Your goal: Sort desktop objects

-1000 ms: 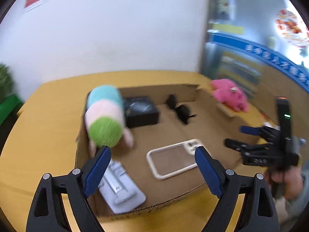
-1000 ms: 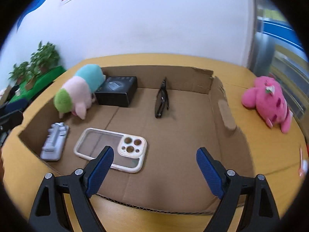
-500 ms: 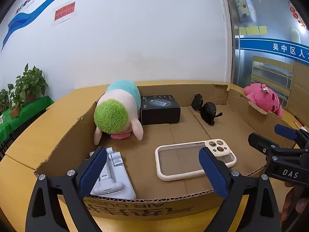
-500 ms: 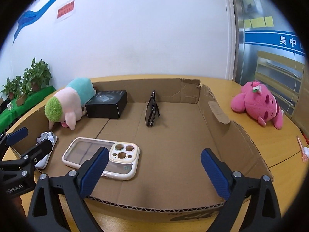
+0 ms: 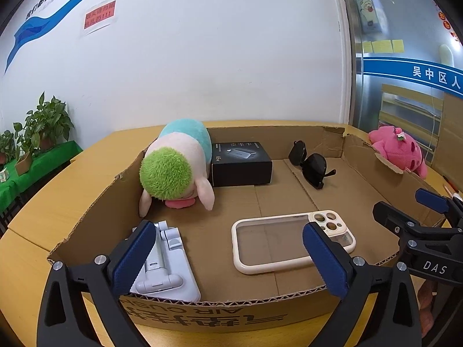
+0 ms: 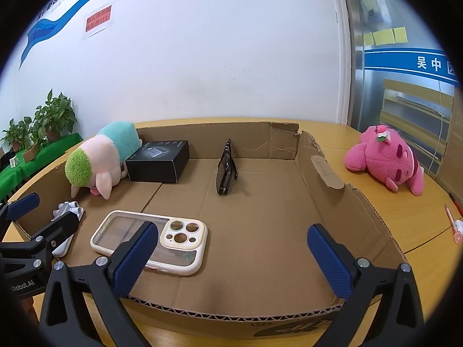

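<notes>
Both tongs have pulled back, level at the near wall of the cardboard box (image 5: 95, 208): left tongs (image 5: 228, 256) and right tongs (image 6: 233, 256) spread wide, empty; the phone case (image 6: 150, 240) lies unmoved inside the box.

My left claw (image 5: 228, 257) wide open over cardboard box (image 5: 289, 315) edge; phone case (image 5: 272, 243), stand (image 5: 165, 263), sunglasses (image 5: 311, 164) inside.

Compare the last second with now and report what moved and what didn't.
Both grippers pulled back and tilted up from over the cardboard box: left gripper and right gripper now sit behind its near wall, open and empty. Phone case, sunglasses, black box and both plush toys stayed put.
</notes>
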### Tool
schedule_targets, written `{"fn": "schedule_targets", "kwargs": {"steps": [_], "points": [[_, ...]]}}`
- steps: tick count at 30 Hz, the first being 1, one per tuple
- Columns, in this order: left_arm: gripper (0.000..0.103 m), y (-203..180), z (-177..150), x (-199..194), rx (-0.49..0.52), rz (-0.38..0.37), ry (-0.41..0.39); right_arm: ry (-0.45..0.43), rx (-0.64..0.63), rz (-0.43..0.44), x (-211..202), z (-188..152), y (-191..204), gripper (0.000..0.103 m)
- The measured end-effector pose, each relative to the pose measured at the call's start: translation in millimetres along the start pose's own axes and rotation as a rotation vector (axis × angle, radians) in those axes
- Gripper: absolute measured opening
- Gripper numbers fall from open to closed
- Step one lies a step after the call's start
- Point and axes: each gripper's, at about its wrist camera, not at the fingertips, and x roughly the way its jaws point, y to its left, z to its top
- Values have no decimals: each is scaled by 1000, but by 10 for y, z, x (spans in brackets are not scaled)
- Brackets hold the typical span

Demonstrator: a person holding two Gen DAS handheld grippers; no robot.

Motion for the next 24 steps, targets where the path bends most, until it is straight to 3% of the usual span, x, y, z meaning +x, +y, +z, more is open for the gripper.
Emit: {"fn": "schedule_targets", "kwargs": {"steps": [9,15,24], "points": [[103,-28,-10,12,-14,14,0,-9,-1,-1,42,29,28,103],[103,-96,8,52,-33,95,15,-2,-13,9,73,33,58,103],[103,-87,11,20,-35,95,14,0,-11,15,64,24,49,103]]}}
